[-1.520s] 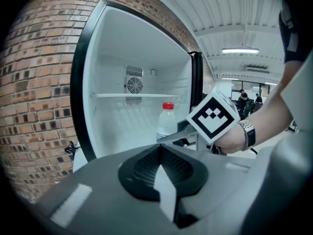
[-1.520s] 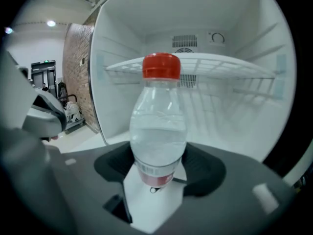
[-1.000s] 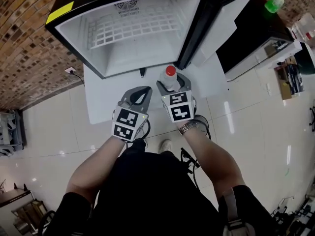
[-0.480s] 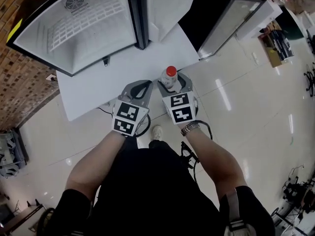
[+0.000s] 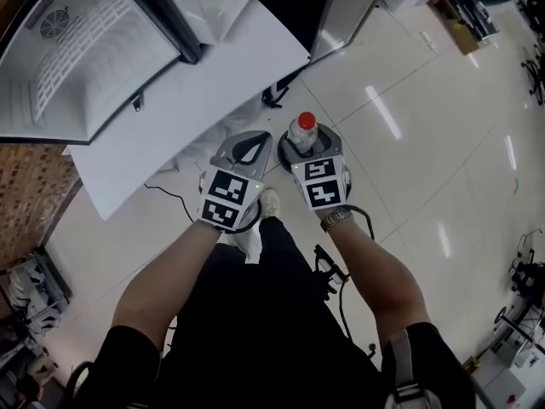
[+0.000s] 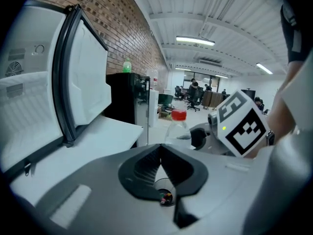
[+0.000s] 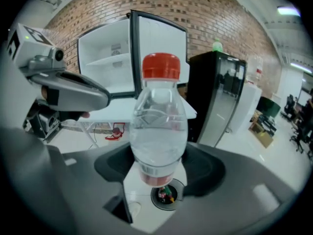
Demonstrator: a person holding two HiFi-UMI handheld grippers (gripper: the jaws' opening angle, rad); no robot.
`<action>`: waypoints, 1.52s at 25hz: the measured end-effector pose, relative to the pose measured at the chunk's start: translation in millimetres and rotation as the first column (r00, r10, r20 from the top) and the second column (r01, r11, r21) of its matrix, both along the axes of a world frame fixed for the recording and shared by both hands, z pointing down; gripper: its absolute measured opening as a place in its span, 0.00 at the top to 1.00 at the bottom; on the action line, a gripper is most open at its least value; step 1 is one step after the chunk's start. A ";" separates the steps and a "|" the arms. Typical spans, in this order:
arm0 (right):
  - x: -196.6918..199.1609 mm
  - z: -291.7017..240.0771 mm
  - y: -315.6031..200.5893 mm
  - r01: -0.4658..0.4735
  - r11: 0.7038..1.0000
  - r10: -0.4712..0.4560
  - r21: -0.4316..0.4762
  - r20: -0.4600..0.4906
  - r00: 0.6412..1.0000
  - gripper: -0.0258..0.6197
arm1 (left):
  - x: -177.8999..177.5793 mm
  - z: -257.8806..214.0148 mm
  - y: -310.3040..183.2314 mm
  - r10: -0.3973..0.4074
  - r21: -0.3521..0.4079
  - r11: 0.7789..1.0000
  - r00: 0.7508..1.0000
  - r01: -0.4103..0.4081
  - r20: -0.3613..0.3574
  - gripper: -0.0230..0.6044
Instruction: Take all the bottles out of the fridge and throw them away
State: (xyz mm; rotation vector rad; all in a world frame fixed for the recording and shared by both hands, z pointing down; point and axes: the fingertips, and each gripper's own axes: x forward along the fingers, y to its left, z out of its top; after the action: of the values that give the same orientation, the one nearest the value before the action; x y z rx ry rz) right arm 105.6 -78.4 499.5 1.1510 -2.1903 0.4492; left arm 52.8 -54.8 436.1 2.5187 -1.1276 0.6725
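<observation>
Now R tongs [image 7: 159, 164] grip upright bottle [image 7: 159, 114] w/ clear liquid [image 7: 157, 146].

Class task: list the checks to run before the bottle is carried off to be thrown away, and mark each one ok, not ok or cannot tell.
1. Right claw shut on the bottle: ok.
2. Bottle upright, red cap on: ok.
3. Left claw shut with nothing in it: ok.
4. Bottle out of the fridge: ok, it is held over the floor.
5. Bin located: cannot tell, none shows in any view.
</observation>
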 end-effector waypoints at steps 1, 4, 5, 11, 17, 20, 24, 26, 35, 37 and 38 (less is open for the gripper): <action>7.1 9.5 1.3 -0.015 1.000 0.015 -0.014 -0.004 1.000 0.49 | 5.8 6.1 1.0 0.015 -0.009 1.000 1.000 -0.015 0.003 0.96; 27.3 40.2 3.2 -0.057 0.997 0.055 -0.053 -0.028 0.998 0.49 | 20.1 24.7 2.4 0.054 -0.038 0.998 0.998 -0.054 0.006 0.96; 33.4 50.8 2.8 -0.070 0.995 0.068 -0.066 -0.036 0.997 0.49 | 24.0 31.3 1.9 0.066 -0.046 0.997 0.998 -0.066 0.006 0.96; 58.1 126.5 5.3 -0.119 0.982 0.108 -0.144 -0.080 0.991 0.49 | 37.2 84.8 -3.6 0.102 -0.112 0.989 0.995 -0.101 0.008 0.96; 67.5 209.8 10.9 -0.132 0.967 0.106 -0.220 -0.123 0.987 0.50 | 41.7 150.0 -15.4 0.118 -0.171 0.979 0.993 -0.113 0.025 0.96; 70.7 243.5 11.5 -0.139 0.958 0.105 -0.251 -0.146 0.984 0.50 | 43.2 174.6 -18.4 0.141 -0.191 0.973 0.989 -0.131 0.039 0.96; 74.7 286.9 14.9 -0.163 0.941 0.114 -0.298 -0.175 0.978 0.50 | 40.8 201.9 -16.1 0.158 -0.225 0.964 0.986 -0.143 0.047 0.96; 77.9 306.2 16.6 -0.177 0.930 0.116 -0.323 -0.198 0.973 0.49 | 39.0 214.2 -13.7 0.159 -0.243 0.959 0.986 -0.143 0.049 0.96; 84.0 313.3 6.9 -0.214 0.923 0.153 -0.320 -0.206 0.966 0.48 | 36.3 230.8 -8.4 0.143 -0.284 0.951 0.989 -0.125 0.042 0.96; 82.6 310.3 5.8 -0.213 0.923 0.155 -0.320 -0.198 0.968 0.48 | 37.8 227.8 -10.5 0.139 -0.278 0.953 0.990 -0.123 0.038 0.96; 82.0 309.1 5.4 -0.211 0.924 0.154 -0.320 -0.194 0.969 0.48 | 38.9 226.5 -11.4 0.138 -0.276 0.953 0.990 -0.123 0.035 0.96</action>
State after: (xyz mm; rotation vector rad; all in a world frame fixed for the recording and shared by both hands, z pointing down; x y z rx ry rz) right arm 187.6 -73.0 808.5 1.1585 -1.7827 0.7514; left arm 91.7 -66.2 662.6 2.3641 -0.8244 0.8718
